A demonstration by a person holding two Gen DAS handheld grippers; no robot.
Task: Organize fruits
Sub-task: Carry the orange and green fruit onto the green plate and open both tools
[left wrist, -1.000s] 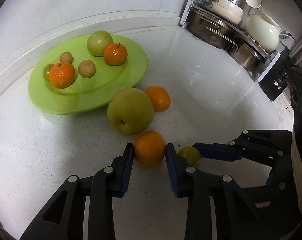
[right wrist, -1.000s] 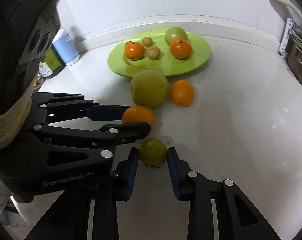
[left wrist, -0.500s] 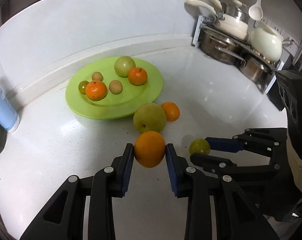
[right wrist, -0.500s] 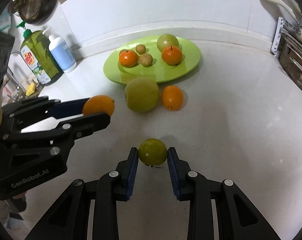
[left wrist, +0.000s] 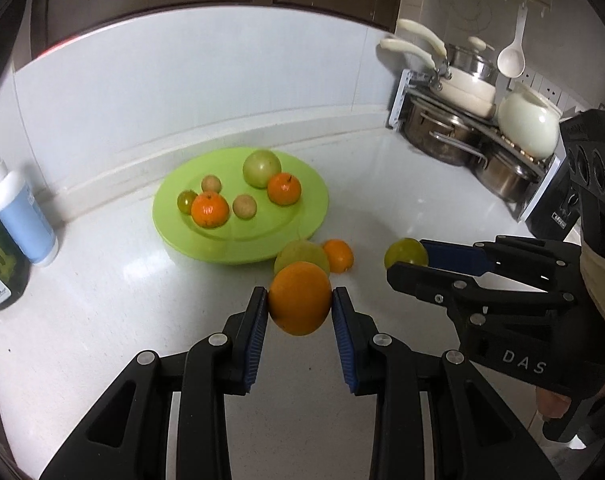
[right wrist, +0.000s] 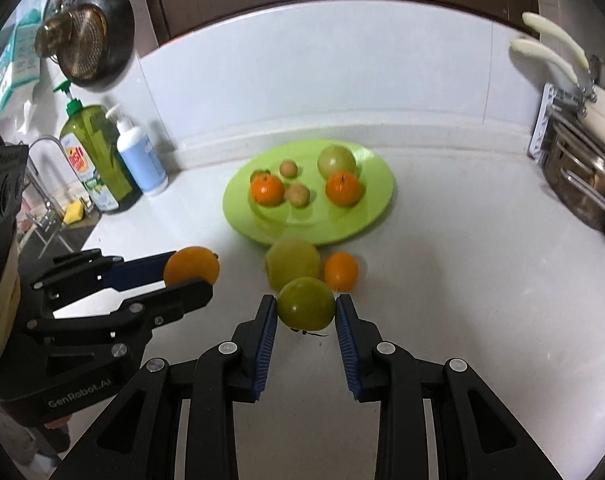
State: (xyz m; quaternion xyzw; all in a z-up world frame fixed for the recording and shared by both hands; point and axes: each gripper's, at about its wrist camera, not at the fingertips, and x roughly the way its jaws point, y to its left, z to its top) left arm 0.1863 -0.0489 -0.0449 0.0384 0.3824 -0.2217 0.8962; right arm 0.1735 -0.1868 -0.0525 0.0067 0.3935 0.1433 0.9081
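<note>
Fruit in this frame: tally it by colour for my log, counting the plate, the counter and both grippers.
Orange: 4 (two on the green plate, one on the counter, one in the left gripper)
Green or yellow-green: 4 (large and small on the plate, large one on the counter, one in the right gripper)
Tan: 2 (small, on the plate)
Total: 10

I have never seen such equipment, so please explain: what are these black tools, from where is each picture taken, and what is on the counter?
A person holds two hand tools, each with a two-finger claw and a camera looking along its fingers. One picture comes from the left claw, which is shut on an orange. The other comes from the right claw, shut on a green fruit. Each view also shows the other tool from the side. On the white counter stands a green plate holding small fruits; a big yellow-green fruit and a small orange lie before it.
</note>
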